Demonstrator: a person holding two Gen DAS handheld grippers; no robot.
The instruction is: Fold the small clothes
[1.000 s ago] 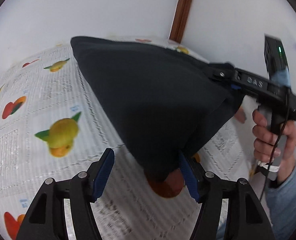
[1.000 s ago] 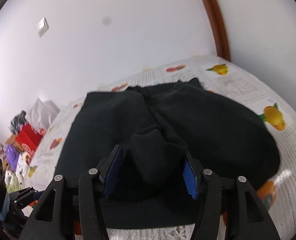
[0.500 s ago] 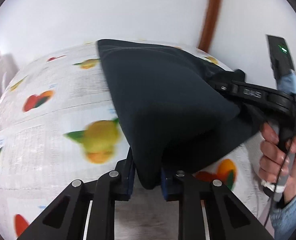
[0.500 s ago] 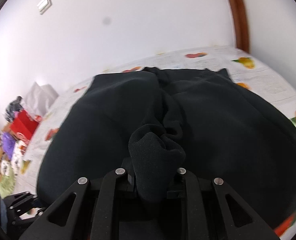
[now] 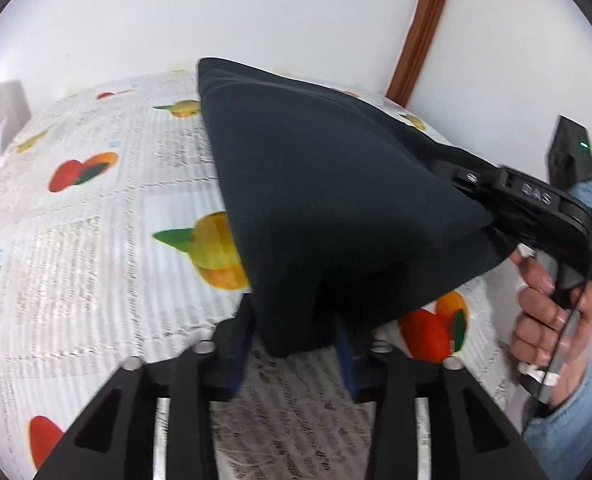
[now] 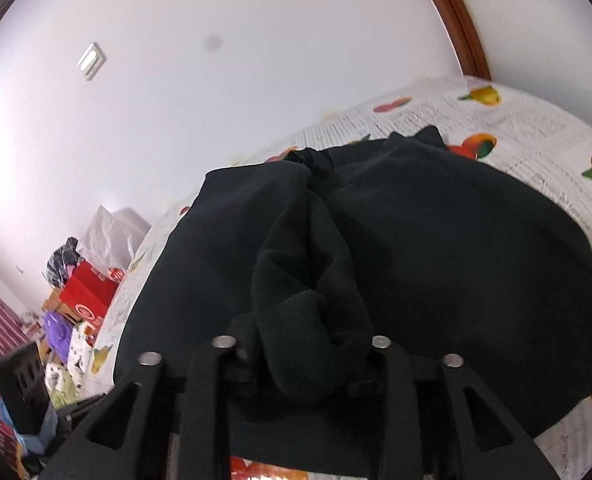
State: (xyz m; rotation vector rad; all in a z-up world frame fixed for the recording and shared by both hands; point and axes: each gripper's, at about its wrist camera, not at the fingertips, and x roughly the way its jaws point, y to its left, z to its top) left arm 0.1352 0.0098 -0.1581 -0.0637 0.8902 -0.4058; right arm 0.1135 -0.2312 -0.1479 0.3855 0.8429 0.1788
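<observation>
Lifting the dark garment (image 5: 336,200) off the fruit-print desk (image 5: 95,240), the left hand-held gripper (image 5: 296,344) is clamped on one corner and the right hand-held gripper (image 6: 300,364) on a bunched cuff. Raise both evenly, keeping the held edge taut, before folding over.

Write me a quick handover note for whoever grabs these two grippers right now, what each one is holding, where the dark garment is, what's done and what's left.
Left gripper: shut on a corner of the dark garment, held raised off the fruit-print tablecloth.
Right gripper: shut on a bunched ribbed edge of the same garment, also lifted.
Garment: its near edge hangs between the two grippers; the far part rests on the tablecloth near the wall.
Done: both grips are taken and the near edge is up.
Left: probably carry the held edge over toward the far edge, lay it down, release, then finish any further folds.
</observation>
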